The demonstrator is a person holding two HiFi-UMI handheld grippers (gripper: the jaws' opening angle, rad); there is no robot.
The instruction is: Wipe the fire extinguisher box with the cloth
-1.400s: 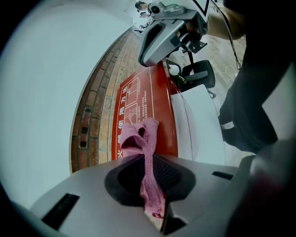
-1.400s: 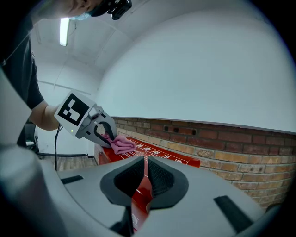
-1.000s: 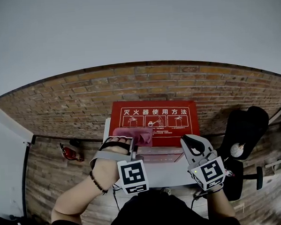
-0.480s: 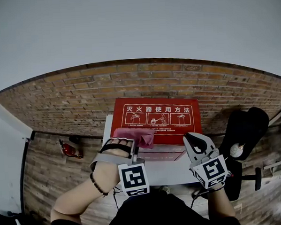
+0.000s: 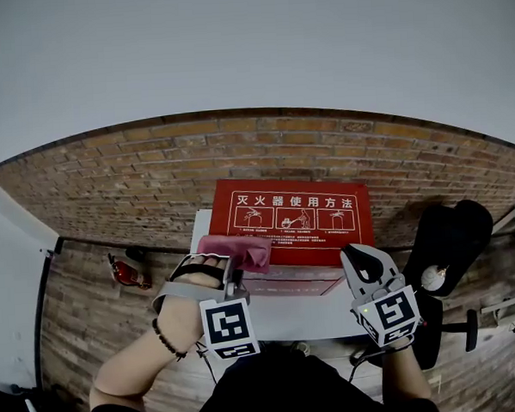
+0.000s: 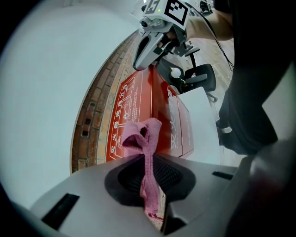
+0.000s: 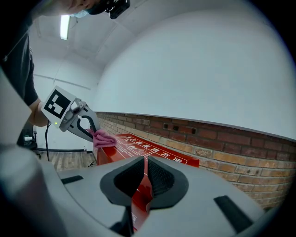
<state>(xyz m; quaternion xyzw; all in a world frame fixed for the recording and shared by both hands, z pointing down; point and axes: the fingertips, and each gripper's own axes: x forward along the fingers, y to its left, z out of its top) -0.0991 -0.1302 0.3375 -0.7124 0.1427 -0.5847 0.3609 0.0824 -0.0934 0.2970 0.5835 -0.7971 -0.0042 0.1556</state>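
One fire extinguisher box (image 5: 297, 218), one cloth (image 5: 236, 251), one black chair (image 5: 448, 234), two claws: left claw (image 5: 229, 264), right claw (image 5: 361, 255).

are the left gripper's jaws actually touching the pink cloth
Touching. In the left gripper view the jaws of the left gripper are closed on the pink cloth, its bunched end sticking out past them.

Seen from the person, the wooden floor (image 5: 83, 322) carries the fire extinguisher box (image 5: 297, 220) at twelve o'clock, a black chair (image 5: 452, 229) at two and a small red object (image 5: 128, 278) at ten.

The cloth (image 5: 236, 250) hides one lower corner of the fire extinguisher box (image 5: 297, 220).
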